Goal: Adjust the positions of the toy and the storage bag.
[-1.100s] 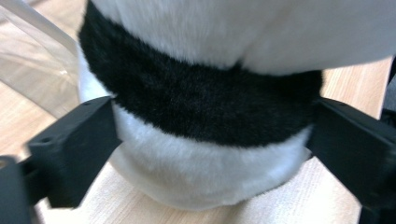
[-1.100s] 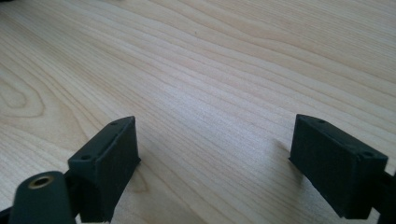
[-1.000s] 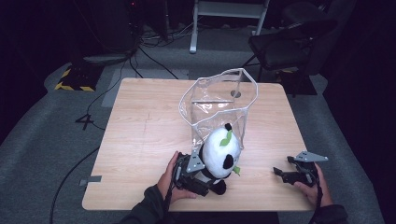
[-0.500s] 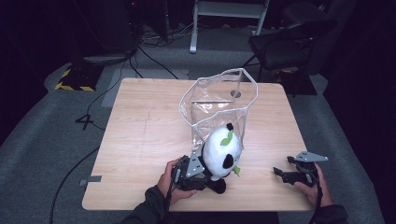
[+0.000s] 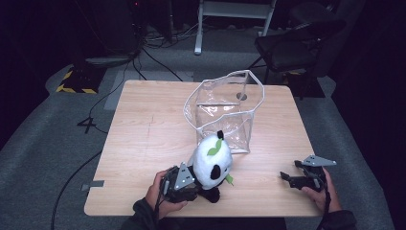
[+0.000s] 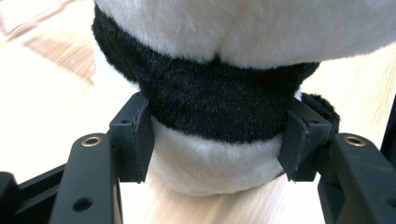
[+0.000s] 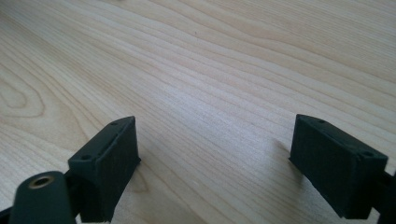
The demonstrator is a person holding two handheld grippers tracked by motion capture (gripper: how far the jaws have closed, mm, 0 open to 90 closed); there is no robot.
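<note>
Left tool (image 6: 215,140): clamped on panda plush (image 5: 210,165), jaws just closed.
Right tool (image 7: 215,163): jaws apart, idle on tabletop (image 5: 143,129).
Advice: lift upright, aim for clear bag (image 5: 225,112) mouth.

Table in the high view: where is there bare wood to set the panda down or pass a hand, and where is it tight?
Bare table spans the whole left half, left of the clear bag and panda. A smaller free patch lies between the panda and the right gripper. It is crowded at the near middle, where the left gripper clamps the panda right before the bag.
</note>
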